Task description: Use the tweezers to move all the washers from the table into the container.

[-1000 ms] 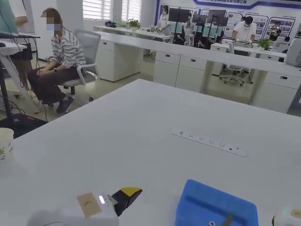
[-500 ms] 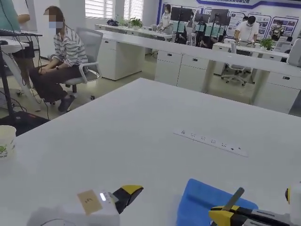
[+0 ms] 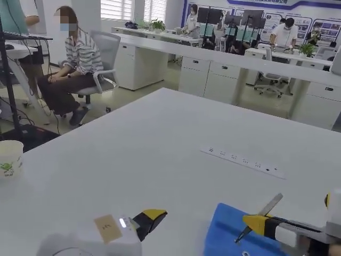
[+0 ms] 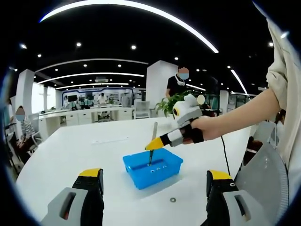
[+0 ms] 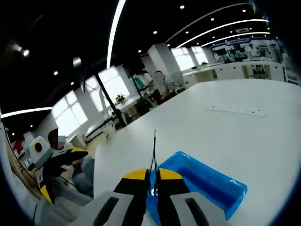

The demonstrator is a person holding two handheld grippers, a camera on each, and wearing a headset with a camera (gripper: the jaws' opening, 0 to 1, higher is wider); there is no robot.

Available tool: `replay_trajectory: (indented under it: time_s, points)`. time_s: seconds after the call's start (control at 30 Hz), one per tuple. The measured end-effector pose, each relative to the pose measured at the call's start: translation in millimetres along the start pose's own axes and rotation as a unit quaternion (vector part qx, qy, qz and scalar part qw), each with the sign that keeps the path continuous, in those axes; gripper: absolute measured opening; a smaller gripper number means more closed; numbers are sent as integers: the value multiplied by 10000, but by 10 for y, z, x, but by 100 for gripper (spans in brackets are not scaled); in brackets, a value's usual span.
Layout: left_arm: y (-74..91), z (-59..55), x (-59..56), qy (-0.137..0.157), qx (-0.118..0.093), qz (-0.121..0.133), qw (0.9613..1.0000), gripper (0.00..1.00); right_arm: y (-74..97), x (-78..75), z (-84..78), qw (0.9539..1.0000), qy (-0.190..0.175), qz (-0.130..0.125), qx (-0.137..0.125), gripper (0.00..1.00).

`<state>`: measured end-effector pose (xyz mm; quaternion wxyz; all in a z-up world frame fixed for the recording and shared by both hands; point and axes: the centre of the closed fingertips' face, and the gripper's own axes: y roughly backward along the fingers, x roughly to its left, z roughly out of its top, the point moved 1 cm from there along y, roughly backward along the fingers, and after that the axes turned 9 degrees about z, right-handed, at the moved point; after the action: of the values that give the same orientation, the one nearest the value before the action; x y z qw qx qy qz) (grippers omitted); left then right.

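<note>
The washer (image 4: 173, 199) is a tiny flat grey ring, likely light, hard and slippy, so pinch its rim. It lies on the white tabletop (image 4: 70, 150) toward the near edge, near the blue container (image 4: 160, 178). The right gripper (image 5: 151, 175) squeezes the tweezers (image 5: 154, 146) above the container; the left gripper (image 4: 155, 174) gapes wide

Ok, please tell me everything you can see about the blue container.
The blue container is a shallow, open rectangular tray, plastic by its look, lying flat on the white table. A few small washers lie inside. The tweezers, clamped in the right hand-held gripper, point down into it; contact cannot be told.
</note>
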<state>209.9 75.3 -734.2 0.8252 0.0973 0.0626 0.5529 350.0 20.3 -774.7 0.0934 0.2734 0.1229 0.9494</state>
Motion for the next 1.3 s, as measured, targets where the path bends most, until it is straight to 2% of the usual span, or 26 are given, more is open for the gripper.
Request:
replay_trajectory:
  time_s: [0.17, 0.63, 0.9, 1.0, 1.3]
  points:
    - [1, -2, -12, -4, 2, -17, 10000, 92, -50, -107, -44, 9993, -281, -233, -8, 3]
    - [3, -7, -24, -12, 4, -38, 10000, 92, -195, -389, -218, 9975, -177, -546, 412, 3]
    - [0, -17, -16, -4, 24, -30, 10000, 92, -238, -433, -281, 9966, -173, -611, 534, 3]
    - [-3, -20, -19, -18, 37, -44, 10000, 92, -243, -471, -300, 9945, 58, -761, 716, 3]
    - [-5, -25, -31, -31, 49, -72, 10000, 92, -220, -489, -298, 9953, -24, -764, 600, 4]
